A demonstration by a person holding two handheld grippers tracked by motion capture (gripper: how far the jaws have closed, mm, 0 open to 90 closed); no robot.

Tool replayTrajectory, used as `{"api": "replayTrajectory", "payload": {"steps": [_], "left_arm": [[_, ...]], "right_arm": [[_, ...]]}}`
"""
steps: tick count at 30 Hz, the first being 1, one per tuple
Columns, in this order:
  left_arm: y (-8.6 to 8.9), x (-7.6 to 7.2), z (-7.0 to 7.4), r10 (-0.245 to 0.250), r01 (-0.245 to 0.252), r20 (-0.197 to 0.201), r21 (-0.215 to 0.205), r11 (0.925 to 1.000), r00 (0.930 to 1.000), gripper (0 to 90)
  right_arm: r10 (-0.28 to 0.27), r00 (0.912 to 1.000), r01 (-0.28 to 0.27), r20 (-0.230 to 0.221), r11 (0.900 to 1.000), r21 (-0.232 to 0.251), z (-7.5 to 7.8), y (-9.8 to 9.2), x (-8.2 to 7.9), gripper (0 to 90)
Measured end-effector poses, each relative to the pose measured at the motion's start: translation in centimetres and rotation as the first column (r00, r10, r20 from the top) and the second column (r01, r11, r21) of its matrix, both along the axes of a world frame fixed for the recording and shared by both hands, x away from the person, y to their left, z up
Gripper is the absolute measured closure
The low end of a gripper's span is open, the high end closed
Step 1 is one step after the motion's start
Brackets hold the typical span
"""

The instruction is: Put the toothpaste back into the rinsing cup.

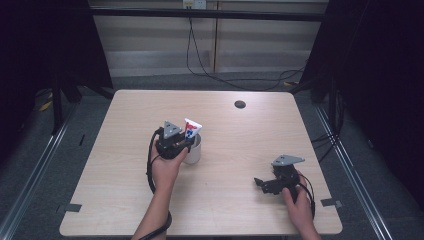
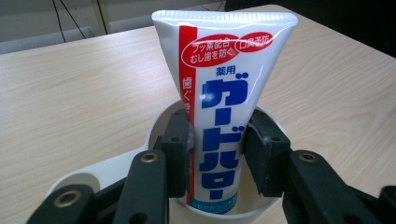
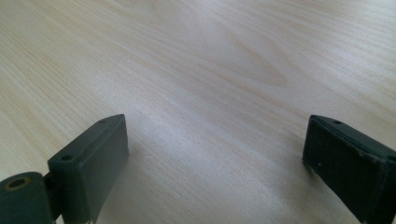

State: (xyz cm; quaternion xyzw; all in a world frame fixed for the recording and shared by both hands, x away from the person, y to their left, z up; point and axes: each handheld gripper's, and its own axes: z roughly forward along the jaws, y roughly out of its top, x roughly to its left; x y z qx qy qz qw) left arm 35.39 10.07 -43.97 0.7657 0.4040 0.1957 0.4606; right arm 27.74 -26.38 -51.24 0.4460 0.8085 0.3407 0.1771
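The left tool (image 2: 217, 154) is clamping its black pads on a white plastic toothpaste tube with red and blue print (image 2: 219, 112), which is standing upright inside a white round cup (image 1: 194, 150) near the middle of the pale wooden tabletop (image 1: 240, 145). The right tool (image 3: 215, 158) is resting well apart toward the near right corner, its jaws spread wide over bare wood.

Both grippers were chunky black plastic: left gripper (image 1: 184, 145) and right gripper (image 1: 261, 182) each wore a grey triangular plate, brass-ringed screw holes, trailing black cables, and bare forearms behind.
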Motion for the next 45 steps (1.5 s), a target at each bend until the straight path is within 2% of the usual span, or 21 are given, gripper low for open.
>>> {"api": "replayTrajectory", "payload": {"steps": [17, 31, 45], "left_arm": [[-0.31, -0.01, 0.06, -0.016, 0.016, -0.008, 0.017, 0.9997, 0.9998, 61.4], [-0.41, 0.07, 0.01, -0.019, 0.019, -0.026, 0.012, 0.9997, 0.9995, 59.1], [-0.35, 0.04, 0.28, -0.025, 0.025, -0.027, 0.014, 0.9996, 0.9993, 59.0]], "right_arm": [[0.0, 1.0, 0.0, 0.0, 1.0, 0.0, 0.0, 0.0, 0.0, 6.3], [0.0, 1.0, 0.0, 0.0, 1.0, 0.0, 0.0, 0.0, 0.0, 6.3], [0.0, 1.0, 0.0, 0.0, 1.0, 0.0, 0.0, 0.0, 0.0, 6.3]]}}
